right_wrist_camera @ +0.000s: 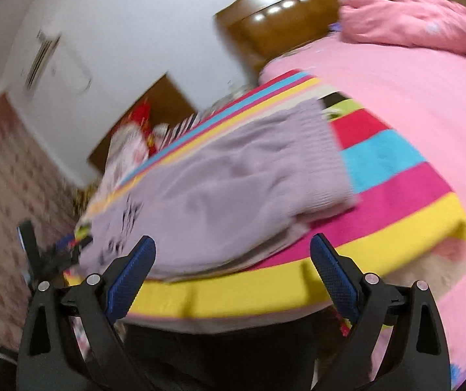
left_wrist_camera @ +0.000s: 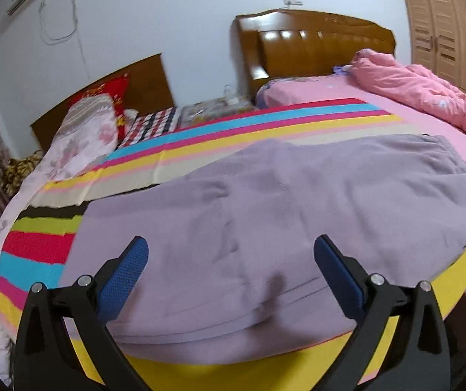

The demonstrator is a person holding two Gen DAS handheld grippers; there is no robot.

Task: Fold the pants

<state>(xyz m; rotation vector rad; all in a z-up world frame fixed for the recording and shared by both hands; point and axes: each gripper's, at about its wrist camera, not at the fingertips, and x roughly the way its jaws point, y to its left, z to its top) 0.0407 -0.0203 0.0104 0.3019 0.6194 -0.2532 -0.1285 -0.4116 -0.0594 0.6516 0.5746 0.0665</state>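
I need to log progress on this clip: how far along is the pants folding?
Done: the lavender pants lie on the striped blanket with layered edges along the near side, so at least one fold seems made. In hand: nothing; the left gripper and right gripper are both open and empty, near the pants' edge. Left: probably another fold to make a compact bundle.

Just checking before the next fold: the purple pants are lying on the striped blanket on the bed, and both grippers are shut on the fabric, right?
Not quite. The purple pants do lie on the striped blanket, but both views show the left gripper and right gripper open, jaws spread wide, gripping nothing.
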